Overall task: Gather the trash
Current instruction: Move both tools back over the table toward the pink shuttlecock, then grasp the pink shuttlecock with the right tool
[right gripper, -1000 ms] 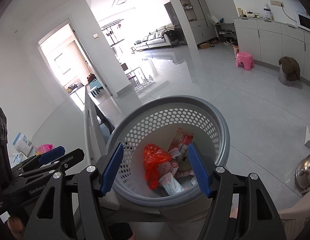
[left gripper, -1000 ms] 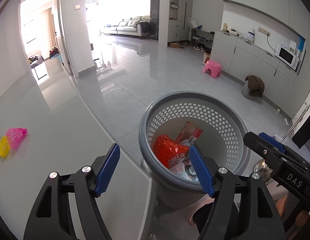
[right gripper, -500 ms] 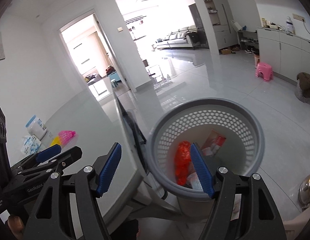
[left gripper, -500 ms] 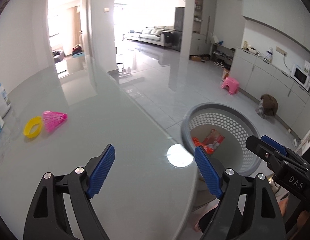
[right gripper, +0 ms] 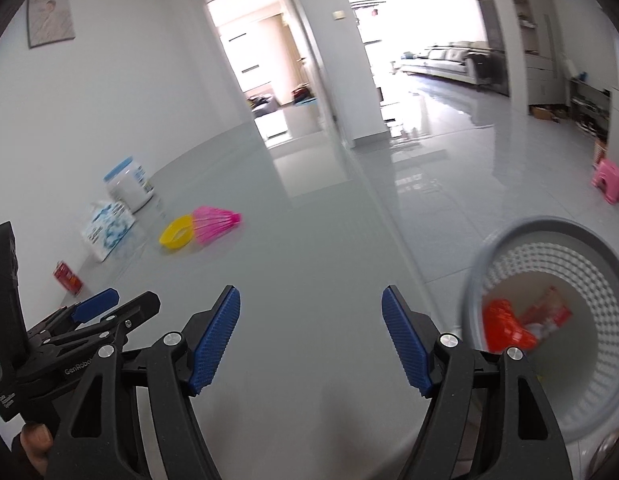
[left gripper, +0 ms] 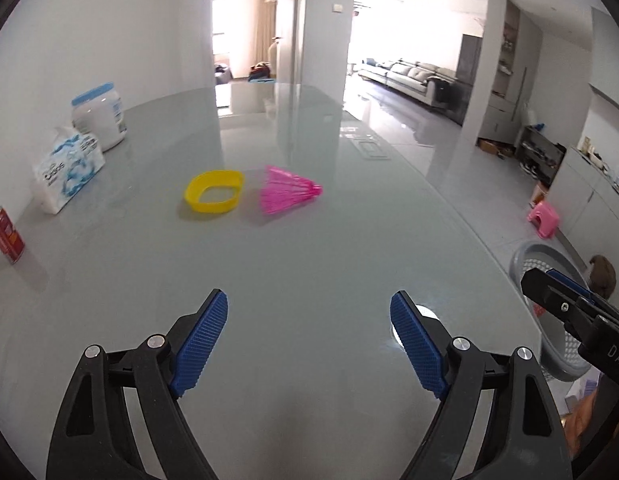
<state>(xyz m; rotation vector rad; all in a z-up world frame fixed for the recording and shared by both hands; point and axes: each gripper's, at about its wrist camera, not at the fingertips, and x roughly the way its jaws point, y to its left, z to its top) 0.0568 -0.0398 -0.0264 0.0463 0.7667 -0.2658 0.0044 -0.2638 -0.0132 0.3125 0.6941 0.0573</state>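
A grey perforated trash basket (right gripper: 581, 364) stands on the floor right of the glass table, holding an orange-red bag (right gripper: 505, 330) and a red-white wrapper (right gripper: 549, 312). Its rim shows in the left wrist view (left gripper: 527, 256). On the table lie a pink shuttlecock-like fan (left gripper: 287, 194) (right gripper: 215, 220) and a yellow ring (left gripper: 214, 192) (right gripper: 176, 232). My left gripper (left gripper: 309, 340) is open and empty over the table, well short of them. My right gripper (right gripper: 311, 336) is open and empty over the table edge, left of the basket.
At the table's left stand a white jar with blue lid (left gripper: 99, 116), a tissue pack (left gripper: 67, 170) and a small red can (left gripper: 5, 236). The table edge (left gripper: 469, 224) curves along the right. A pink stool (left gripper: 543, 220) stands on the floor.
Both grippers swung left, away from the basket and over the table. The basket slid to the right of both views; the pink fan, yellow ring, jar and tissue pack came into view.
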